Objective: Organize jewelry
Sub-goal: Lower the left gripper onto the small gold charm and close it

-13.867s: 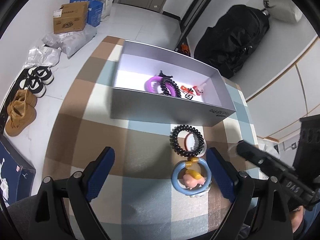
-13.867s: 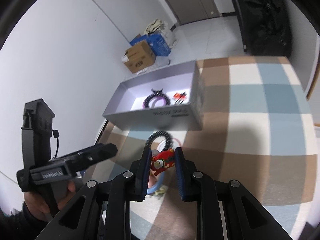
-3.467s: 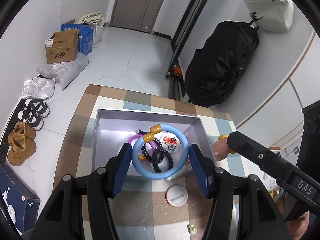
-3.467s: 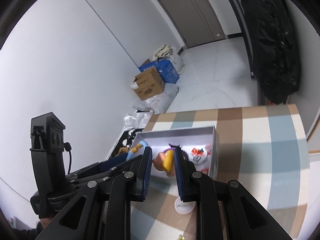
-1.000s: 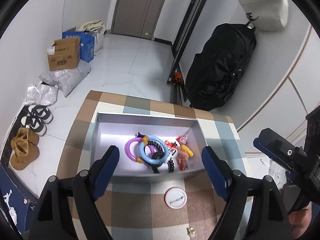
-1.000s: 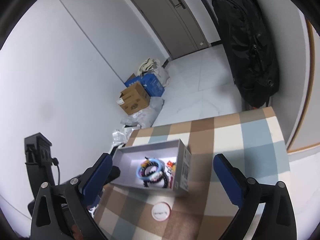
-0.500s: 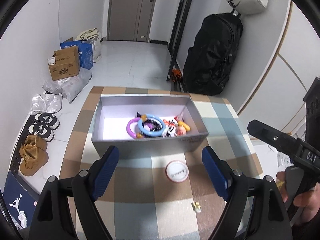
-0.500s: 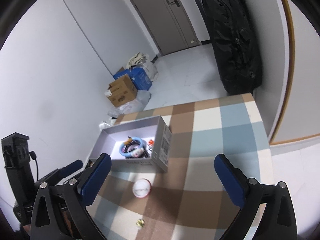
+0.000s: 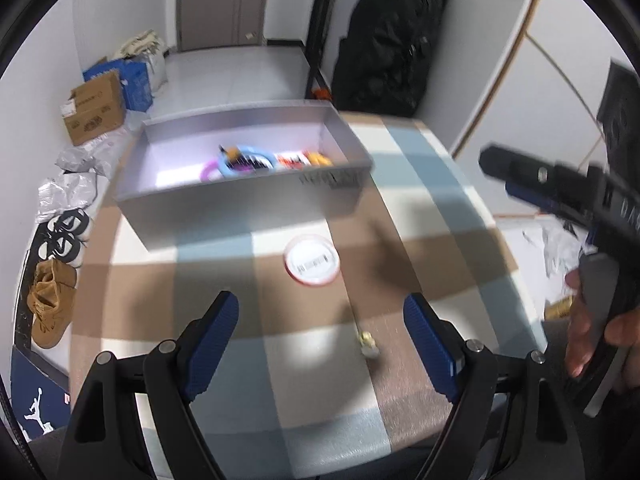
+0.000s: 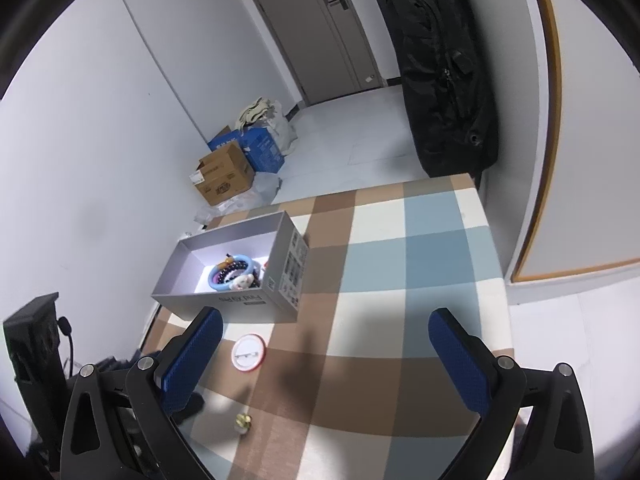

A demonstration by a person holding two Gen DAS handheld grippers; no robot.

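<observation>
Most of the jewelry already lies in the grey box (image 10: 224, 276) at the far left of the bench (image 10: 420, 264). Through its open top we make out a blue ring (image 10: 230, 270), dark beads (image 10: 236, 268), a purple ring (image 9: 210, 170) and some red and orange pieces (image 9: 304, 159), all crowded toward the right half of the box floor.

Two things are left out on the checked cloth. A round white badge with a red rim (image 10: 248, 352) lies just in front of the box's near wall. A small gold trinket (image 10: 243, 421), too small and blurred to identify, lies nearer to us, well apart from the badge.

The left gripper (image 9: 320, 328) hangs above the near part of the bench with its jaws spread wide and nothing between them; the trinket shows in the gap, toward the right finger, but is not touched. The right gripper (image 10: 320, 354) is likewise wide open and empty, with a hand (image 9: 588, 332) on its handle.

Our judgement: the task is largely done; the badge and the trinket remain to be picked up and dropped in the box. The trinket's small size could make it fiddly to pinch.
</observation>
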